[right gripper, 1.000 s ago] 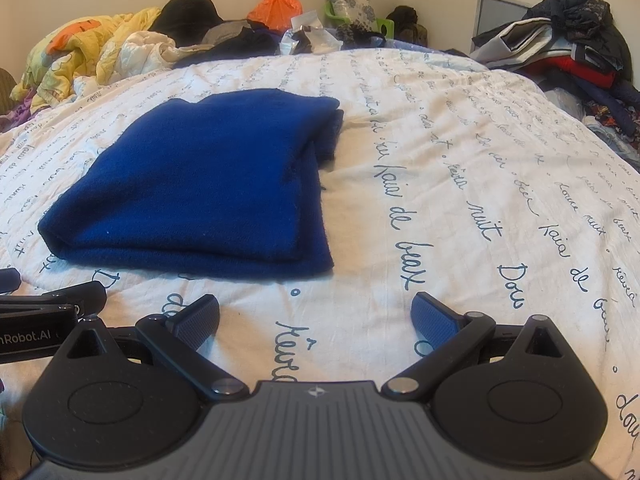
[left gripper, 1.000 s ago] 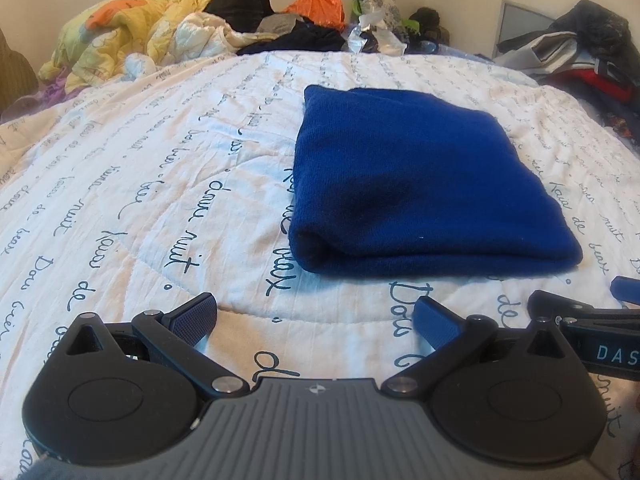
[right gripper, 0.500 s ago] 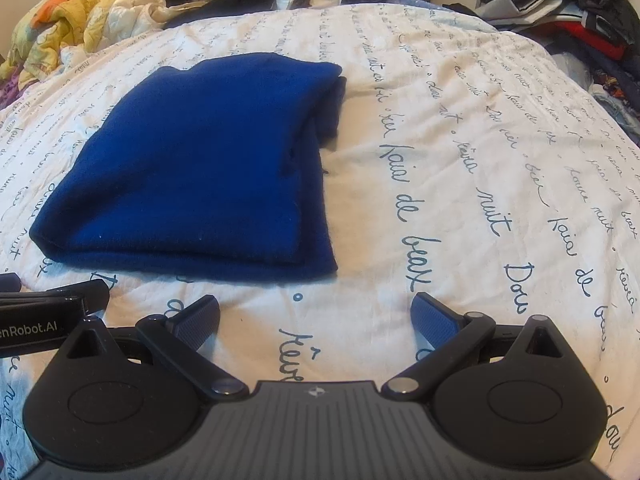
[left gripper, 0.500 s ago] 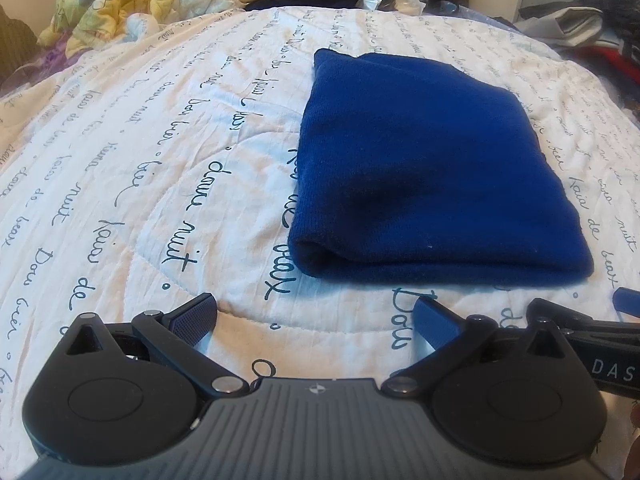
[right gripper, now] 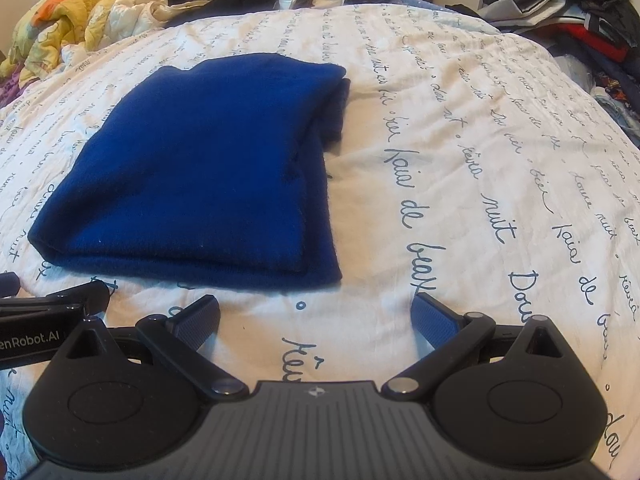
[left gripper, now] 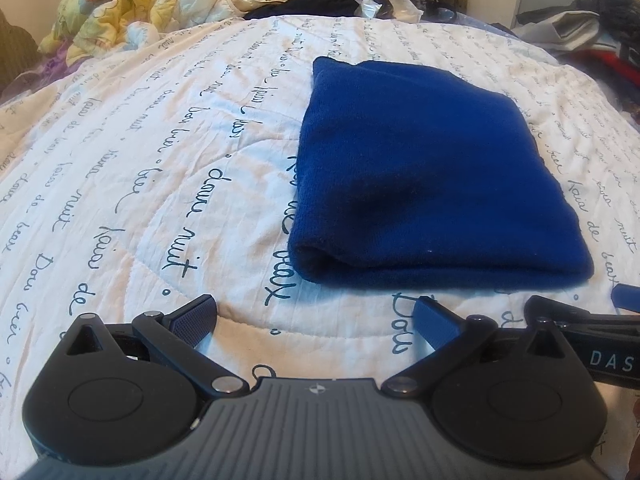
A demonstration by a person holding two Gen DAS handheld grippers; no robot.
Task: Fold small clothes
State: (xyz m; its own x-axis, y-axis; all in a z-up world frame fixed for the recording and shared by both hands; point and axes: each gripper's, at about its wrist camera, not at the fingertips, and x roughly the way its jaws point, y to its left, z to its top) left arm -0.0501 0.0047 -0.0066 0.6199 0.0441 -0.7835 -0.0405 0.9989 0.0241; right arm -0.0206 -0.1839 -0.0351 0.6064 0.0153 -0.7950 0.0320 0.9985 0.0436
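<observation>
Both grippers hang low over the bed with their fingers spread wide and nothing between them – the left gripper (left gripper: 314, 316) just short of the near edge of the folded cloth, the right gripper (right gripper: 316, 314) likewise, neither touching it. Each shows in the other's view: the side of the right one reads "DAS", the side of the left one "enRobot.AI", both cut off by the frame.

White quilt (left gripper: 160, 168) covers the bed, printed all over in dark cursive; "nuit", "de" and "Dou" can be read, the rest only in part. One blue garment (left gripper: 432, 184) lies on it, folded into a thick rectangle with a rounded fold at the near left corner; in the right wrist view (right gripper: 200, 168) a lower layer sticks out along its right side. Beyond the quilt sit two heaps – a yellow and orange blanket (left gripper: 120, 4) at the far left with dark clothes beside it, and a pile of clothes (right gripper: 580, 20) at the far right
</observation>
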